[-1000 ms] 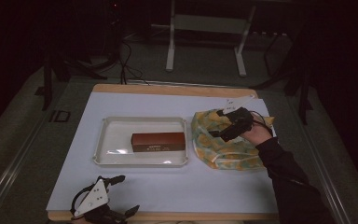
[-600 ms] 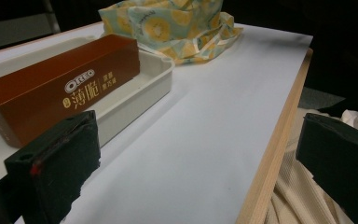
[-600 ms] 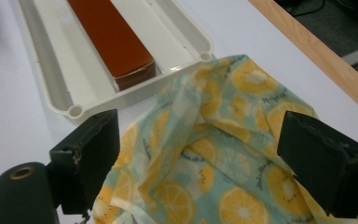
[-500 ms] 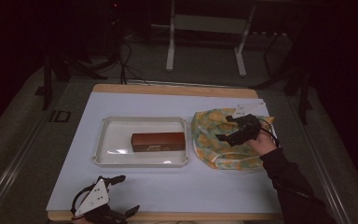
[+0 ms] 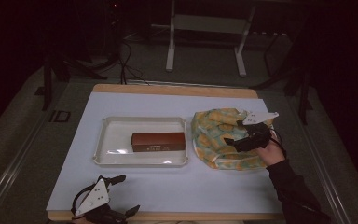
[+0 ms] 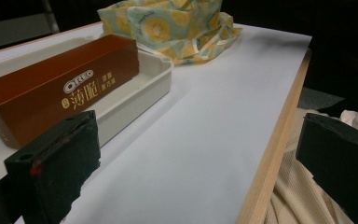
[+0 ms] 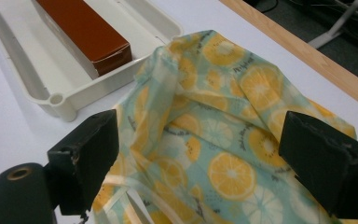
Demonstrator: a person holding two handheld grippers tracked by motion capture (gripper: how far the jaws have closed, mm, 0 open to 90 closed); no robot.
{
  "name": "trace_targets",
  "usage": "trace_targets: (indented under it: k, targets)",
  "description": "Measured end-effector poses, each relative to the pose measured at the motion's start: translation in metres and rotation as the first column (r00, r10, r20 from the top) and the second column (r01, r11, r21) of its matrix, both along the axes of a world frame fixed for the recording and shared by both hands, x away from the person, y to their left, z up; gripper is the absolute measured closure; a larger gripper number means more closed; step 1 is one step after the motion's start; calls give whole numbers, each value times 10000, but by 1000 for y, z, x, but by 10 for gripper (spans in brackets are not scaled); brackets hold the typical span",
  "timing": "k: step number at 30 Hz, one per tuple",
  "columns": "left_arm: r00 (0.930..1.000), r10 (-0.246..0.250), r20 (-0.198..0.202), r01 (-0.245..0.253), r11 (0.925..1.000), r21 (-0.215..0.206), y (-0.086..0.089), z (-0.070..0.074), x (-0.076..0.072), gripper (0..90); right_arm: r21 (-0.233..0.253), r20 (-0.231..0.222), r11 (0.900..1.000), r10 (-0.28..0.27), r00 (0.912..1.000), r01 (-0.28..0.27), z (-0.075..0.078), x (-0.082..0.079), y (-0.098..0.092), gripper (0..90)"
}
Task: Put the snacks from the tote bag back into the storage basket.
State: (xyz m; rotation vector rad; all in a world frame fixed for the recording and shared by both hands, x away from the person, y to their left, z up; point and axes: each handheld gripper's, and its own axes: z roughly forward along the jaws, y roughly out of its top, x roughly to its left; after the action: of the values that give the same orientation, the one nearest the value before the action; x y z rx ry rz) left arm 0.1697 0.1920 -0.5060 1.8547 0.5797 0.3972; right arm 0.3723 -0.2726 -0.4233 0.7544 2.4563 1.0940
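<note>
Hovering over the crumpled cloth bag [image 5: 223, 140], the right gripper [image 5: 237, 133] has its jaws spread wide and nothing between them. In the right gripper view the orange-slice print of the bag [image 7: 223, 154] lies directly ahead of and below the two black jaws, which straddle the middle of the heap without touching it as far as I can tell. The bag's pale handles trail toward the near side of the tool, low in that view.

Beyond the jaws and off to their left sits the white tray [image 7: 60, 100], with the brown biscuit box [image 7: 86, 32] lying flat inside it. The box's long axis runs along the tray's length, and one short end faces the bag. From the right gripper, then, the box lies past the bag's far edge, and the tray's corner is just beside the fabric.

The left gripper [image 5: 103, 203] rests at the near edge of the table [image 5: 168, 186], jaws also apart and empty. In the left gripper view the box [image 6: 60, 88] stands ahead of its left jaw, and the bag [image 6: 177, 25] is farther off beyond the tray [image 6: 144, 84].

The right hand [image 5: 271, 150] is plainly the nearer one to the bag, so the coming move, in my judgement, turns on lowering straight down onto the fabric beneath it and closing on a fold or the bag's mouth. The left gripper is the better placed for the box.
</note>
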Motion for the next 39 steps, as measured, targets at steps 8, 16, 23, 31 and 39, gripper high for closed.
trace_targets:
  k: [8,16,23,31,39]
  targets:
    - [10000,-11,-5,11,10000,-9,0,0,0,0,317,239,9965,-780,9967,772,-8,-8,-16,120]
    - [10000,-80,11,80,10000,-2,-2,0,0,0,626,433,9860,-1576,9866,1548,-17,-15,-42,121]
    - [10000,-88,-4,88,9999,51,-2,0,0,0,715,550,9785,-1975,9788,1935,-24,-30,-54,120]
    - [10000,-81,2,81,9999,65,-2,0,0,0,807,663,9688,-2399,9685,2345,-35,-47,-63,120]
    - [10000,-88,11,87,9999,103,-2,0,0,0,1191,789,9552,-2813,9564,2711,-44,-58,-71,120]
